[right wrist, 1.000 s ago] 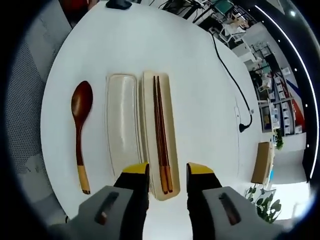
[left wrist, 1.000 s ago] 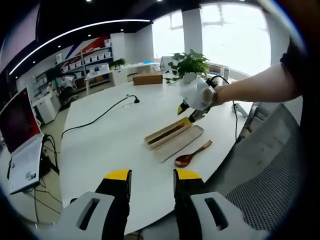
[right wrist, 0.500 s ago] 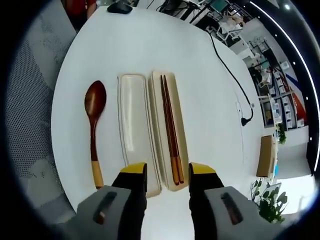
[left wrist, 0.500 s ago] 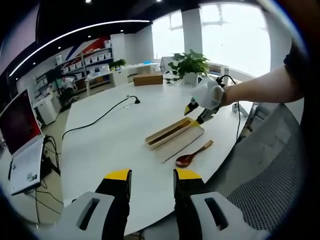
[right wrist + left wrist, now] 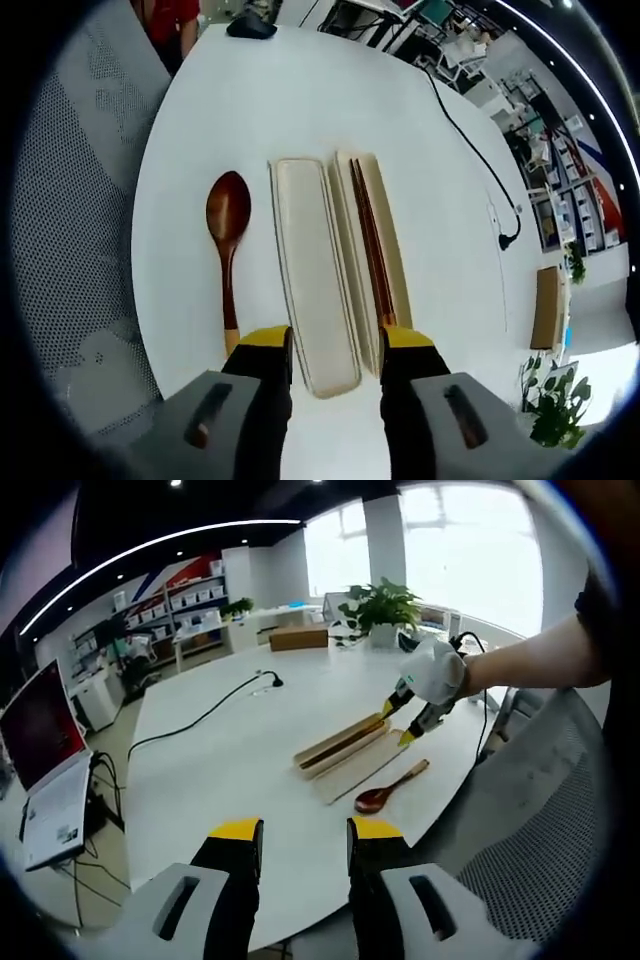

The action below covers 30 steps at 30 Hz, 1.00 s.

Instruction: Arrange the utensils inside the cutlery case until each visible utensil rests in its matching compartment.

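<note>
Both grippers' fingers spread, released; right gripper (image 5: 335, 345) hides spoon (image 5: 228, 250) handle end.

brown spoon (image 5: 228, 236), cream case (image 5: 315, 275), white table (image 5: 420, 160)

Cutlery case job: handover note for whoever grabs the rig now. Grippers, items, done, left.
Left gripper: open, holding nothing, hanging back at the near table edge.
Right gripper: open, holding nothing, hovering over the near end of the case, jaws either side of the lid's end.
Cutlery case: lies open on the white table, with its lid beside it.
Done: chopsticks lie in the case.
Left: wooden spoon lies on the table beside the lid, outside the case. It likely goes in next to the chopsticks.
</note>
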Available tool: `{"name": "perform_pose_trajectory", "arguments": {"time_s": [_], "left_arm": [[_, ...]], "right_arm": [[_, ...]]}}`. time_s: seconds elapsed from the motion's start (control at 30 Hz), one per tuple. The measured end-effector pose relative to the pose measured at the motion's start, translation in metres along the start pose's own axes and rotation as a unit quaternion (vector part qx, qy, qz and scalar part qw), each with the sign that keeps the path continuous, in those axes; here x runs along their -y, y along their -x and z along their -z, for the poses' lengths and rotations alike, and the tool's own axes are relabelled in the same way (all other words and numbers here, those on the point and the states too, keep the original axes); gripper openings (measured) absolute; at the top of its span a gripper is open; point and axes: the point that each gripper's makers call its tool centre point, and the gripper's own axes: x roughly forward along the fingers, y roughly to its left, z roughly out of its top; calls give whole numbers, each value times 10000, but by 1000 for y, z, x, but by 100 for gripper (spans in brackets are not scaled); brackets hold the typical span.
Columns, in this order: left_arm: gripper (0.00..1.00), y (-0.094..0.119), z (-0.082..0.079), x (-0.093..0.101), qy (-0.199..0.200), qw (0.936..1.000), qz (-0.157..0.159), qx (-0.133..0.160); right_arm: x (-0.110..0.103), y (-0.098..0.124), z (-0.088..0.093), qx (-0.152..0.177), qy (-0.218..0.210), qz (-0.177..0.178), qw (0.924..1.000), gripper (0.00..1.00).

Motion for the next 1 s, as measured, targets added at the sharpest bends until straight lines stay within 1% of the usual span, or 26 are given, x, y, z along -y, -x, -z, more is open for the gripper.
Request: {"name": "perform_pose_trajectory", "arguments": {"time_s": [0.43,0.57,0.63,0.8,0.93,1.0], "left_arm": [[34,0,0,-2,-7,10000,-46,14],[34,0,-1,-2,-12,10000,-63,18],[34,0,0,-3,-27,10000,-79,6],[34,-1,3,-3,-23,9999,-96,-78],[33,0,6,-5,-38,9997,-168,-147],[33,1,6,-7,-29,9997,-225,-135]], "right_arm": [[-12,4,-3,75,-49,-145,9999,32],[-20,1,-3,82,-43,-246,9997,32],[-25,-2,-3,73,-28,-318,9995,32],[-41,-8,-9,165,29,-590,9981,32],[-52,-11,-12,228,-5,-803,9965,32],[-56,-12,-14,265,-14,-897,9956,32]]}}
